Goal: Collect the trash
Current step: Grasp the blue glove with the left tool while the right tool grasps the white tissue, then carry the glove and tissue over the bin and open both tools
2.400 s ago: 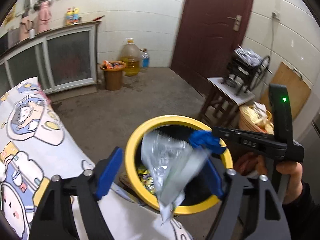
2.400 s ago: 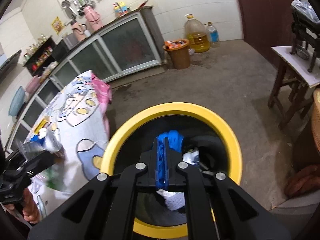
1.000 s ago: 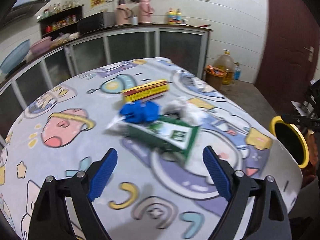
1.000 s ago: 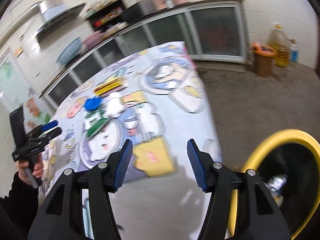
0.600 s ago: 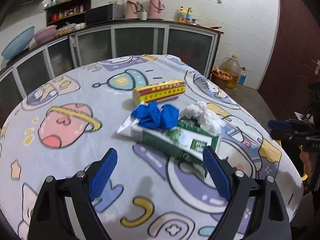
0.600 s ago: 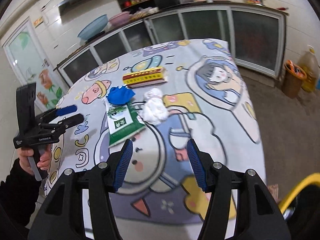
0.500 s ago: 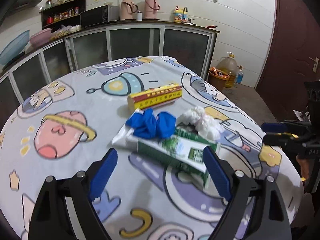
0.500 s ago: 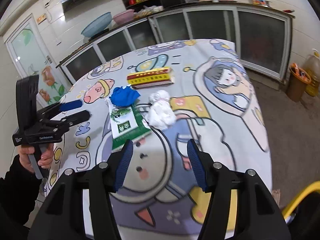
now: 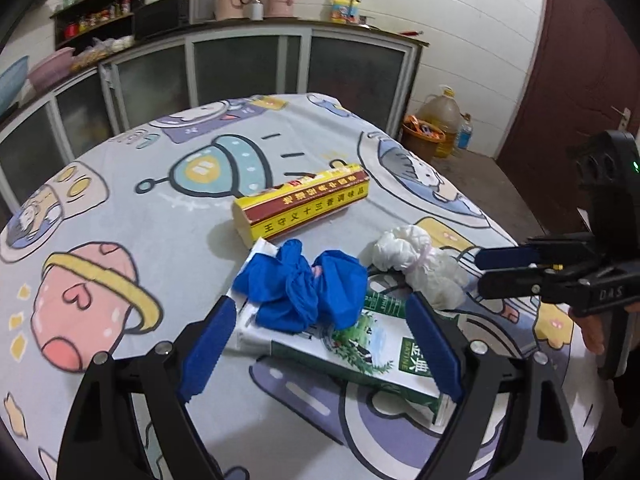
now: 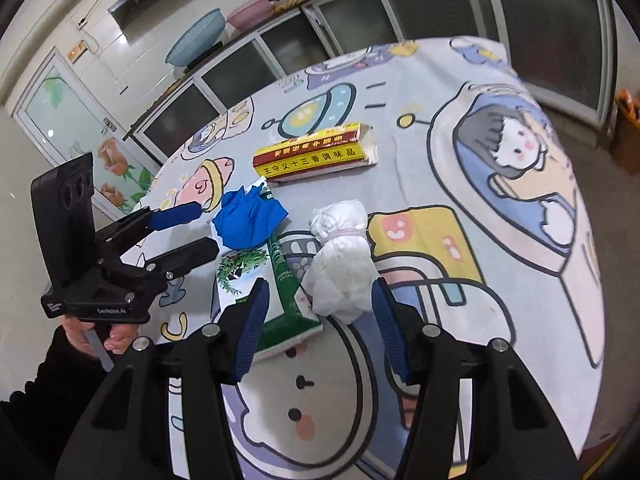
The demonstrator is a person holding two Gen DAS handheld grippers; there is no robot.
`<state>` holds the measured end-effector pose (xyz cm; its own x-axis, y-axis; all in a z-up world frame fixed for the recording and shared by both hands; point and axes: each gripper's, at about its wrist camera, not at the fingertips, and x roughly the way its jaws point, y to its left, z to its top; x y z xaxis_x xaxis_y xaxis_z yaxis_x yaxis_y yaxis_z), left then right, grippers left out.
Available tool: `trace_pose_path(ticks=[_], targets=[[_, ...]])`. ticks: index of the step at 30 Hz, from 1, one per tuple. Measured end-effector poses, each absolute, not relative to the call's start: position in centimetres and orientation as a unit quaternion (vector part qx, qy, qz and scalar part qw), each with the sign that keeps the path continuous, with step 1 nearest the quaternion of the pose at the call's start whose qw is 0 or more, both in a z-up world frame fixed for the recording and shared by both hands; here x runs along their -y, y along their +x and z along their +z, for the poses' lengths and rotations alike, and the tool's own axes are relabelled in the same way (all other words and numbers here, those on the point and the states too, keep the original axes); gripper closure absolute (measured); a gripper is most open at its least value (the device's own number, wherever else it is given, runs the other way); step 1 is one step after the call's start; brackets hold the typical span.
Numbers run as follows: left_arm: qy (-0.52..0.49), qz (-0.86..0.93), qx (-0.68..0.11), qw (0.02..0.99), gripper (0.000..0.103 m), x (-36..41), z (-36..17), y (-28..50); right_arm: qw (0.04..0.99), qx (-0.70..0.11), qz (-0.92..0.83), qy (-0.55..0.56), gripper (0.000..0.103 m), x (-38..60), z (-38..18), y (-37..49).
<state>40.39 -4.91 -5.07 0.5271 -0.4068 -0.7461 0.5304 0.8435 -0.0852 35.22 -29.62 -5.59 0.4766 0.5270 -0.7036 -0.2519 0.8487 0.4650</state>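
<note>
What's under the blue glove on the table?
The crumpled blue glove lies on one end of a flattened green-and-white milk carton, which rests on the cartoon tablecloth. The carton's print beneath the glove is covered; nothing else shows there.

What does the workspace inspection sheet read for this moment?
Surface: round table under a cartoon-print tablecloth.
Job's things: blue glove lying on a flattened green-and-white carton; white crumpled bag beside them; yellow-and-red box behind.
Clutter: nothing seen.
Grippers: left hand-held gripper open, empty; right hand-held gripper open, empty, pads either side of the white bag.
Cables: nothing seen.
Surroundings: glass-door cabinets, dark red door, oil jug.
</note>
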Motion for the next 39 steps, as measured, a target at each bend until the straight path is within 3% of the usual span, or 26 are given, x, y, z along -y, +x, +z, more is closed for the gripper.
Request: trace_pose_path(ticks=[8, 13, 17, 19, 39], targets=[[0.095, -0.269, -0.421, 0.861, 0.023, 6.2, -6.3, 43.0, 0.827, -0.484, 0.226, 0.175, 0.053, 29.8, -7.4, 37.3], [0.099, -0.245, -0.432, 0.862, 0.051, 6.3, -7.8, 44.0, 0.822, -0.497, 0.217, 0.172, 0.068, 29.7, -8.5, 37.9], [0.094, -0.223, -0.427, 0.871, 0.081, 5.2, -7.9, 44.2, 0.822, -0.502, 0.216, 0.160, 0.081, 29.2, -8.7, 37.8], [0.087, -0.222, -0.426, 0.873, 0.086, 4.5, -7.7, 44.1, 0.827, -0.498, 0.213, 0.151, 0.086, 29.0, -8.4, 37.6], [0.025, -0.160, -0.385, 0.909, 0.090, -4.8, -2.3, 37.6, 0.862, -0.438, 0.198, 0.163, 0.087, 32.2, -2.4, 32.3]])
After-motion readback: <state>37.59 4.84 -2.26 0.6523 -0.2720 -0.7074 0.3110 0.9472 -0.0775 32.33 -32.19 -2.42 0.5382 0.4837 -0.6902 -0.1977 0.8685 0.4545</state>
